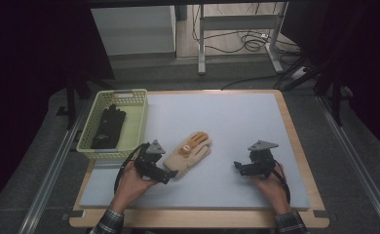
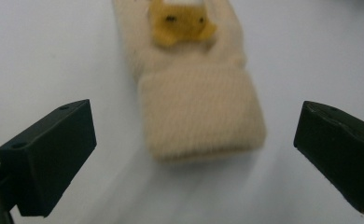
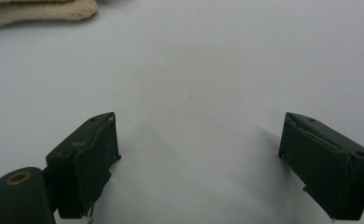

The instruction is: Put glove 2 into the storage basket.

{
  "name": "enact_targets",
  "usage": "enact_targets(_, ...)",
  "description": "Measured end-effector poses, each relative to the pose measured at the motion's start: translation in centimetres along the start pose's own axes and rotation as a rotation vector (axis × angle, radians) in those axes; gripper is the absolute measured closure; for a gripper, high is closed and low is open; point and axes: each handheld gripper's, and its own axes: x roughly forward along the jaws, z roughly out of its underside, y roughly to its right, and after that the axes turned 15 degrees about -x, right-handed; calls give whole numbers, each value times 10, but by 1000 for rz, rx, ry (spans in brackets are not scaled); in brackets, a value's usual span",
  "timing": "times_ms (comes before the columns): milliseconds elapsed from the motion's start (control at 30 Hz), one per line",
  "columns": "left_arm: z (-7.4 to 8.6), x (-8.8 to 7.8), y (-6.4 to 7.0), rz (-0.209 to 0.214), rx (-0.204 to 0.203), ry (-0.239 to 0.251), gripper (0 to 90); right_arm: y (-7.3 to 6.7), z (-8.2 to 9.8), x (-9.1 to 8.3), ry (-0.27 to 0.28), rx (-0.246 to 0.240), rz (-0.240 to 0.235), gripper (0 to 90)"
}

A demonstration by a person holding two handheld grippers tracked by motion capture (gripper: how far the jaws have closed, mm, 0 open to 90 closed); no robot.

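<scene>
A: Where is the cream knitted glove (image 1: 188,155) now?

B: It lies flat on the pale blue surface (image 1: 237,126), a little left of the middle. Its cuff points toward the person and its fingers point away, to the upper right. There is an orange-yellow patch (image 1: 192,144) on the back of it.

A: And the left gripper (image 1: 160,171)?

B: It is just beside the cuff of the glove, in the person's left hand (image 1: 129,187). In the left gripper view the two black jaws stand wide apart, one on each side of the cuff, and they do not touch it. So this gripper is open and holds nothing. The picture is a little blurred there.

A: What about the right gripper (image 1: 241,168)?

B: It is well apart from the glove, on the right part of the surface, held by the right hand (image 1: 271,187). Its jaws are also spread wide, with only bare surface between them. In the right gripper view a fingertip of the glove shows far off in the top left corner.

A: Is there something else on the surface?

B: Yes, a pale yellow basket (image 1: 134,127) stands at the left edge, and a black glove (image 1: 108,127) lies inside it.
</scene>
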Motion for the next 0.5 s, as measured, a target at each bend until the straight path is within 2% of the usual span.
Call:
enact_targets(267,-32,30,6,-19,28,-49,0,0,0,0,1,-1,2,117)
enact_targets(400,-41,45,9,-19,39,-71,0,0,0,0,1,-3,3,117)
enact_targets(500,-47,56,9,-41,42,-94,0,0,0,0,1,-2,2,117)
